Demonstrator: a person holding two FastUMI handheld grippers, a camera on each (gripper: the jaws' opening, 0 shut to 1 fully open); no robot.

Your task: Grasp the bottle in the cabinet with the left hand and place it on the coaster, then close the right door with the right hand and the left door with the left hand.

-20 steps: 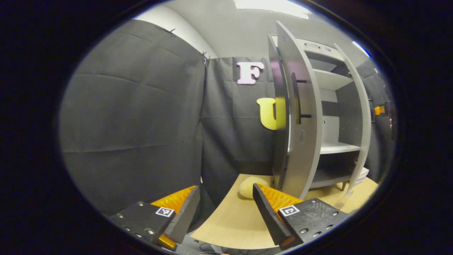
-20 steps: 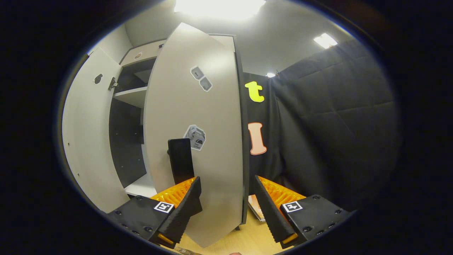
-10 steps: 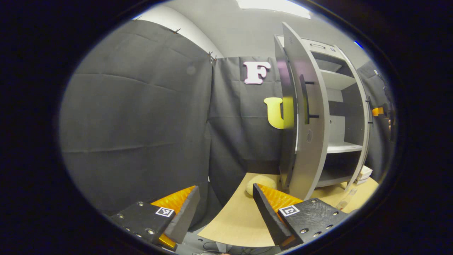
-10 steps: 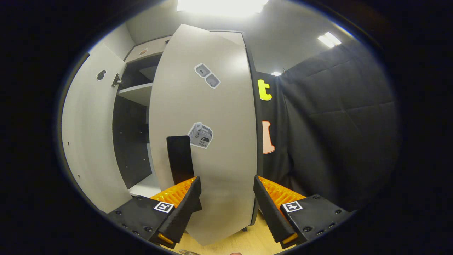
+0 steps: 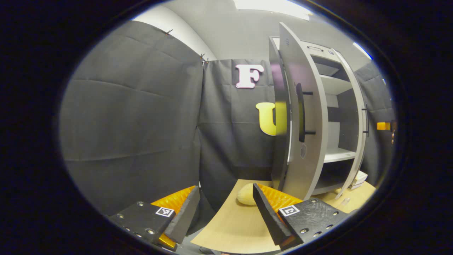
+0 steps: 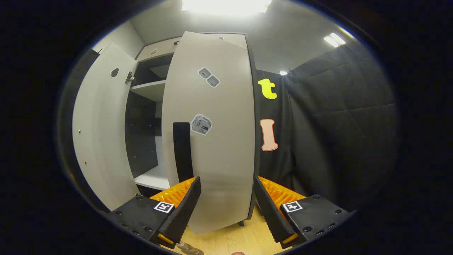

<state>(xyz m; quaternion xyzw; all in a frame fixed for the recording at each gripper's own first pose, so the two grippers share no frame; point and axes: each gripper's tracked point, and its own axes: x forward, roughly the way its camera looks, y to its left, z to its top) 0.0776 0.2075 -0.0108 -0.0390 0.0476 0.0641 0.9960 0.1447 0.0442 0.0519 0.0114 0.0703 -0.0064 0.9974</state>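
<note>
**Right door nearly shut, left door ajar, both tongs open**

Left gripper view: the left tongs sit at 6 o'clock with their fingers spread wide and nothing between them, over the near edge of the light wooden table. A pale rounded object lies on the table just behind the right finger; what it is cannot be told. At 3 o'clock stands the grey cabinet, its left door swung out edge-on toward the camera, a black bar handle on its face. White shelves show in the gap behind it. The right door is seen edge-on at the far side. At the far 3 o'clock edge, part of the other gripper is visible. Something small and clear lies on the table at 4 o'clock, too blurred to name.

Right gripper view: the right tongs are open and empty at 6 o'clock, just in front of the right door, whose dark handle stands at 7 o'clock. The left door hangs open at 9 o'clock. A small metallic object shows at the bottom edge, possibly the bottle's top.
</note>
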